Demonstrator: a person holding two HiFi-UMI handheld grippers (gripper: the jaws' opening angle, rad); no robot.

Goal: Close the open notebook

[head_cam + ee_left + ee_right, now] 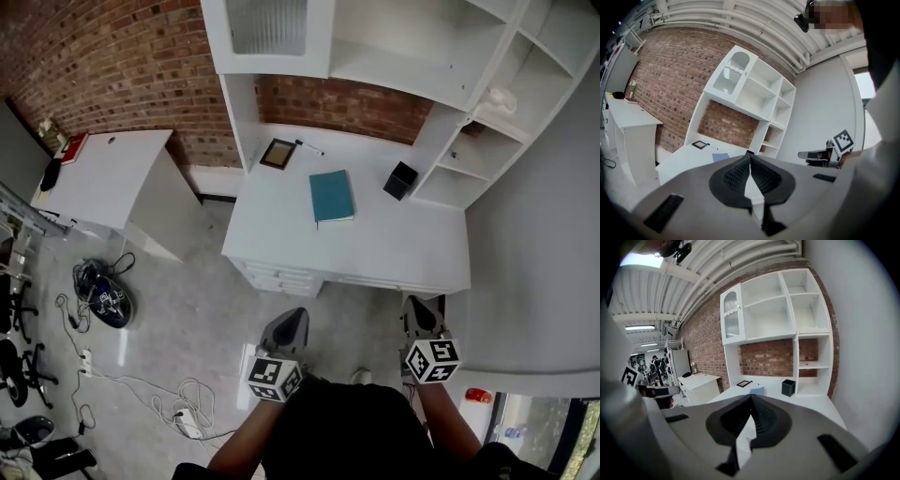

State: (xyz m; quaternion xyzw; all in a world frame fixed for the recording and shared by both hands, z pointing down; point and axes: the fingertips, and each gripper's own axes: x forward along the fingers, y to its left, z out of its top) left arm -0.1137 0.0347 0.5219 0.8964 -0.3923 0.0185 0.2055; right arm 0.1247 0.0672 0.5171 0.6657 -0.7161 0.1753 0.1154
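Head view puts the teal notebook [332, 196] flat near the middle of the surface [394, 248], seemingly shut already, while left tongs [292, 321] and right tongs [421, 311], pressed together and empty, hang well short of its front edge; a needless reach could shove it toward the black box [400, 180].

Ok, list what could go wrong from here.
1. The teal notebook on the desk already looks closed; a reach might only shove it or flip it open.
2. Loose cables and a power strip lie on the floor to the left: a trip hazard when stepping.
3. The left gripper and right gripper are shut, away from the desk; a careless reach could knock the black box.
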